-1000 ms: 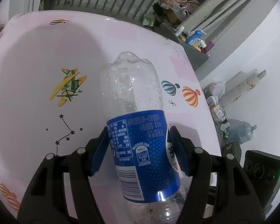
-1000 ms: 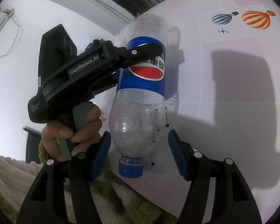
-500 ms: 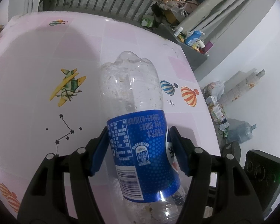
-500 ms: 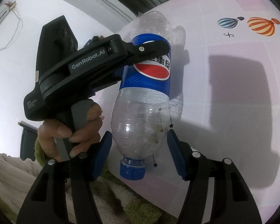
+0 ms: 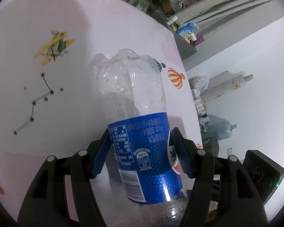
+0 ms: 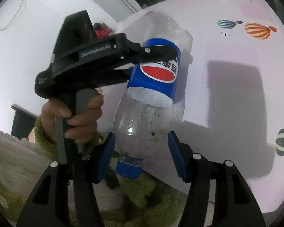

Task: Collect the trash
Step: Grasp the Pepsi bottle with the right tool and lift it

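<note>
Pink printed worktop, cluttered room behind. Left gripper clamped on label of empty bottle, held off worktop. Right gripper open, straddling bottle neck end, pads apparently not touching. Step: handover or carry; next likely right closes. Right view alone shows blue cap, hand.

Bottle neck cut off at frame bottom (left wrist view); shelf clutter indistinct.
</note>
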Tool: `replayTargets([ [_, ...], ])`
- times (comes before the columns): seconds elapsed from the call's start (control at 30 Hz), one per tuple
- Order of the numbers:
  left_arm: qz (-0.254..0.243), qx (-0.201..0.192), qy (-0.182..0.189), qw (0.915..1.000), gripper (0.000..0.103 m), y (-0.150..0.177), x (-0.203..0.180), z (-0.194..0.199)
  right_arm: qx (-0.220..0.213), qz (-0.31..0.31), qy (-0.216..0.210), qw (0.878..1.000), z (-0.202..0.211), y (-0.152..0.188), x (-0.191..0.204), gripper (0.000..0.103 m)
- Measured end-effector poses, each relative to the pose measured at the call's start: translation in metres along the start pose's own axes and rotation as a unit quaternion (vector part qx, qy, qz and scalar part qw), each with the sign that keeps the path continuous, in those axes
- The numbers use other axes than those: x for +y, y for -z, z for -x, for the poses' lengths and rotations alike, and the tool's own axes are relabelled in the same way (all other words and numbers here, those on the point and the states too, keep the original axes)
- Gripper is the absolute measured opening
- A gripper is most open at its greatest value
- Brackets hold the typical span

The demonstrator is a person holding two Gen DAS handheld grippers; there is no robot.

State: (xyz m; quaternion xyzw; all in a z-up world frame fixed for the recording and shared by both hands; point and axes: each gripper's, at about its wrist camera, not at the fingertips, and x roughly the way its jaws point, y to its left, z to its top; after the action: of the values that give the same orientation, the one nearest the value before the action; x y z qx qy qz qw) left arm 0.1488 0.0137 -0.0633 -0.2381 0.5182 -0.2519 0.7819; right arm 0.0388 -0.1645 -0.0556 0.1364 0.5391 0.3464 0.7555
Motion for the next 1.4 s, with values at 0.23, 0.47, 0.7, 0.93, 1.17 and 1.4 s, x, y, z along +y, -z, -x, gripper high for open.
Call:
replayTargets([
  [0.23, -0.014, -0.016, -0.012, 0.9997, 0.060, 0.000, -0.005, -0.002, -0.001, -0.025, -0.013, 1.000, -0.011, -0.009, 0.002, 0.063],
  [0.47, -0.015, -0.023, -0.016, 0.9995, 0.060, 0.000, -0.002, -0.004, -0.011, -0.049, -0.027, 0.998, -0.027, -0.016, 0.000, 0.063],
  [0.7, -0.014, -0.025, -0.012, 0.9995, 0.060, 0.000, 0.002, -0.003, -0.008, -0.035, -0.015, 0.999, -0.029, -0.017, 0.002, 0.064],
  [0.93, -0.017, -0.030, -0.011, 0.9994, 0.059, 0.000, 0.008, 0.002, -0.014, -0.041, -0.022, 0.999, -0.034, -0.020, 0.001, 0.065],
  [1.17, -0.013, -0.031, -0.013, 0.9993, 0.059, 0.000, 0.009, 0.010, -0.029, -0.039, -0.033, 0.998, -0.032, -0.017, -0.001, 0.065],
  [1.4, -0.035, -0.041, -0.014, 0.9985, 0.059, -0.001, -0.008, 0.016, -0.050, -0.025, -0.028, 0.998, -0.016, -0.010, 0.002, 0.065],
])
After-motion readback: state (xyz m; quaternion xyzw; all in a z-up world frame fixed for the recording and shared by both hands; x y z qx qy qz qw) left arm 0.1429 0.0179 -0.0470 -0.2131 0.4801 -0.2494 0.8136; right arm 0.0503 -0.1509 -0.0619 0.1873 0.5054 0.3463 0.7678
